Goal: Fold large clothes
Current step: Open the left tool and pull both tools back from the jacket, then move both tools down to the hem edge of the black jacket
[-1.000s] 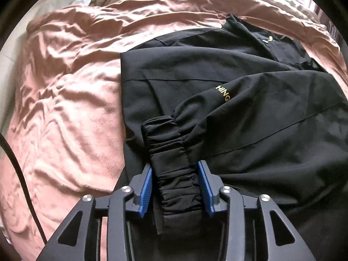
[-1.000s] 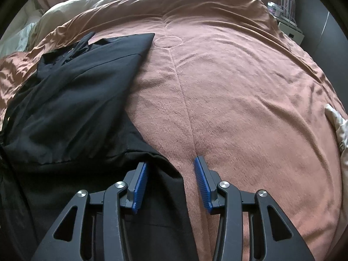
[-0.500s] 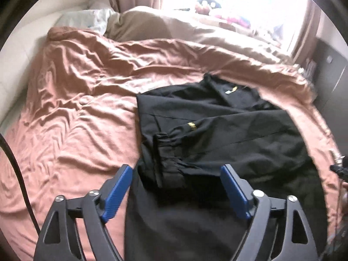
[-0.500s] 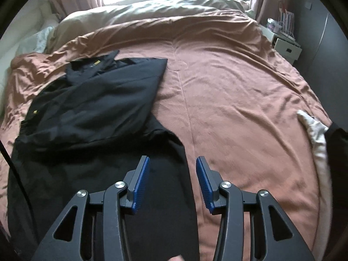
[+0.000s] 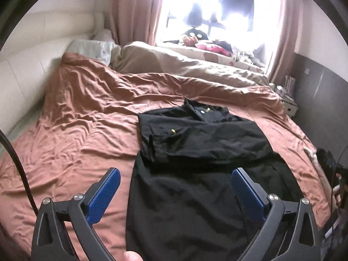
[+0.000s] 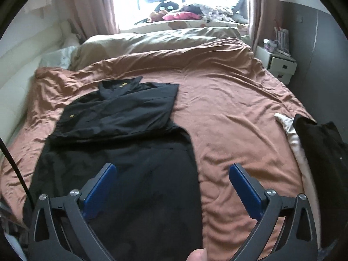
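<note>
Black jacket (image 5: 202, 143) lies sleeves-folded on the bed's brown blanket (image 5: 82, 117), ahead of both tools | left tool (image 5: 174, 182) wide, empty | right tool (image 6: 171, 179) wide, empty | risk: slick fabric may slide, undoing the sleeve fold when the hem lifts
</note>
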The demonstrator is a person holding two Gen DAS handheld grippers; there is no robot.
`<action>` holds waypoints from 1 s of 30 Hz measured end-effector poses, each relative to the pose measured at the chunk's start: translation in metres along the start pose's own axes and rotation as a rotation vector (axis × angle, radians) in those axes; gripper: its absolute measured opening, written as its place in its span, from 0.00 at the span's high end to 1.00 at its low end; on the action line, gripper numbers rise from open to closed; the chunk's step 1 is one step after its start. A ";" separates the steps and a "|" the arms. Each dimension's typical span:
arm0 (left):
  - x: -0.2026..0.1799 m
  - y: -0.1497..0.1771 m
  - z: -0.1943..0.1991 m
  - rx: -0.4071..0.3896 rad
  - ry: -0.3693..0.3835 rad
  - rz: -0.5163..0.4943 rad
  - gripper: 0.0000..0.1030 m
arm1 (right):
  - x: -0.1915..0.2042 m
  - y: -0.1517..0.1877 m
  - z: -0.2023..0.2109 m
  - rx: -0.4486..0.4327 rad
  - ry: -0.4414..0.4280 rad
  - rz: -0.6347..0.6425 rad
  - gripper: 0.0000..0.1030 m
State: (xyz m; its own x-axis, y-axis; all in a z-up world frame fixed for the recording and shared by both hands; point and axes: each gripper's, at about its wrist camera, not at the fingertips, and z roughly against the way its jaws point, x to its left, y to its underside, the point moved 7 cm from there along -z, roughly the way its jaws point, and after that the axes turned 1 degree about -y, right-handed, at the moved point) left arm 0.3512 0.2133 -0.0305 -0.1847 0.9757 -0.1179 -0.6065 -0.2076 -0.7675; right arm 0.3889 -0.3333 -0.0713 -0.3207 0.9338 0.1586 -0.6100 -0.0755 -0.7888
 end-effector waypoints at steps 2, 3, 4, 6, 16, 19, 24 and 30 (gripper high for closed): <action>-0.006 0.011 0.014 0.001 0.030 0.000 0.00 | 0.001 0.007 0.017 -0.031 -0.030 0.000 0.00; -0.008 0.015 0.023 -0.009 0.050 0.008 0.00 | 0.000 0.010 0.025 -0.042 -0.036 0.004 0.00; -0.009 0.020 0.031 -0.024 0.068 0.020 0.00 | -0.001 0.015 0.033 -0.056 -0.037 0.012 0.00; -0.009 0.026 0.047 -0.052 0.090 0.044 0.00 | -0.004 0.026 0.051 -0.069 -0.035 0.029 0.00; -0.008 0.069 0.108 -0.123 0.161 0.062 0.00 | -0.020 0.085 0.098 -0.092 -0.068 0.033 0.00; -0.003 0.084 0.121 -0.111 0.234 0.136 0.00 | -0.027 0.104 0.107 -0.096 -0.079 0.014 0.00; 0.005 0.107 0.143 -0.149 0.117 0.096 0.00 | -0.039 0.137 0.116 -0.088 -0.075 -0.009 0.00; 0.002 0.146 0.153 -0.139 0.193 0.104 0.00 | -0.049 0.174 0.121 -0.065 -0.083 -0.063 0.00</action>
State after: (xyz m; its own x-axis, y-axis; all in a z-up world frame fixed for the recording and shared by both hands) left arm 0.1439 0.1742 -0.0465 -0.0812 0.9476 -0.3089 -0.4775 -0.3090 -0.8225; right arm 0.2104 -0.4350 -0.1445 -0.3437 0.9038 0.2550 -0.5831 0.0075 -0.8124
